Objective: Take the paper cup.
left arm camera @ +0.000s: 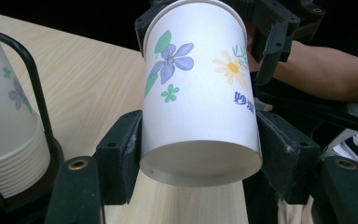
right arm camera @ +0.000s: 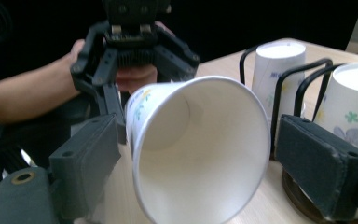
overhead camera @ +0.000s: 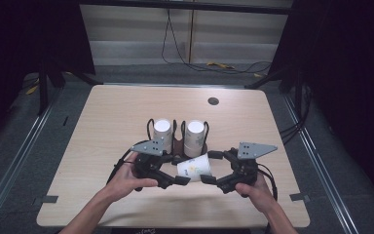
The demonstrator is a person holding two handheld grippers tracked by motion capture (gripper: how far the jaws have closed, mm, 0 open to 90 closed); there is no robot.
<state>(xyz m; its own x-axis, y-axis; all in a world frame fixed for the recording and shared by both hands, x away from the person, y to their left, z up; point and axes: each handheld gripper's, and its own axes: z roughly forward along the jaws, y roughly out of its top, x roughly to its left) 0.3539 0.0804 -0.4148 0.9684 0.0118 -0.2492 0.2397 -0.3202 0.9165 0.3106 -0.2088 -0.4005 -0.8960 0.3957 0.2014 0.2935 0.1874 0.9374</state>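
Observation:
A white paper cup [overhead camera: 195, 167] printed with flowers lies sideways above the table's front middle. My left gripper [overhead camera: 180, 169] is shut on the cup's narrow base end; in the left gripper view its pads press both sides of the cup [left arm camera: 198, 93]. My right gripper [overhead camera: 210, 167] faces it with open jaws either side of the rim. In the right gripper view the cup's mouth [right arm camera: 200, 149] sits between the pads, with a clear gap to the right pad [right arm camera: 321, 163]. The left gripper [right arm camera: 135, 51] shows behind the cup there.
Two stacks of upturned paper cups [overhead camera: 162, 134] [overhead camera: 195, 134] stand in a dark wire holder [overhead camera: 178, 145] just behind the grippers. A round hole [overhead camera: 213, 101] sits near the table's far edge. Cables lie on the floor beyond the table.

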